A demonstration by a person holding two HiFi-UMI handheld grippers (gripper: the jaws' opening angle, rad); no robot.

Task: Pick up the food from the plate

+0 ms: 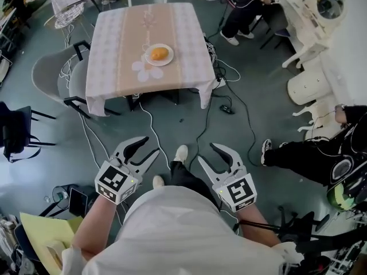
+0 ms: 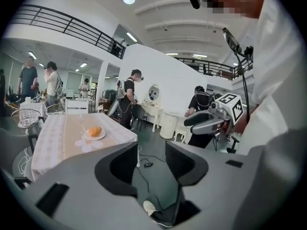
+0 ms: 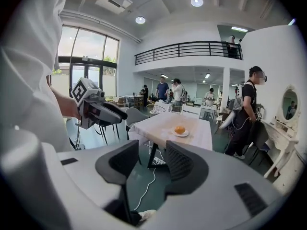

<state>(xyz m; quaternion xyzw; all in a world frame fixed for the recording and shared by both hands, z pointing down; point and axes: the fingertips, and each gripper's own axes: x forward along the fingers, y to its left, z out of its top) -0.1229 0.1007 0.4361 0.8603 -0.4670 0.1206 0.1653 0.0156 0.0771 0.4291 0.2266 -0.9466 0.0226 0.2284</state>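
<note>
Held low in front of the person, the left gripper (image 1: pixel 151 146) and the right gripper (image 1: pixel 206 153) both stood with jaws apart and nothing between them, side by side over the floor (image 1: pixel 172 116) and well short of the desk's near edge. The desk (image 1: pixel 114 50), draped in a pale cloth, lay straight ahead across open floor. A cable (image 1: pixel 202 132) trailed over the floor from the desk's near side toward the person.

The orange food (image 1: pixel 159 53) sat on a small white plate (image 1: pixel 150 61) on the desk, near its near edge and a little toward its right side, well apart from both grippers. No reach had yet begun.

The likeliest trouble seemed to lie in the approach and the first contact. A foot might catch the cable on the way to the desk. The food looked rounded and smooth, so a jaw arriving off-centre might nudge it off the plate. A hard push might also slide the plate across the cloth.
</note>
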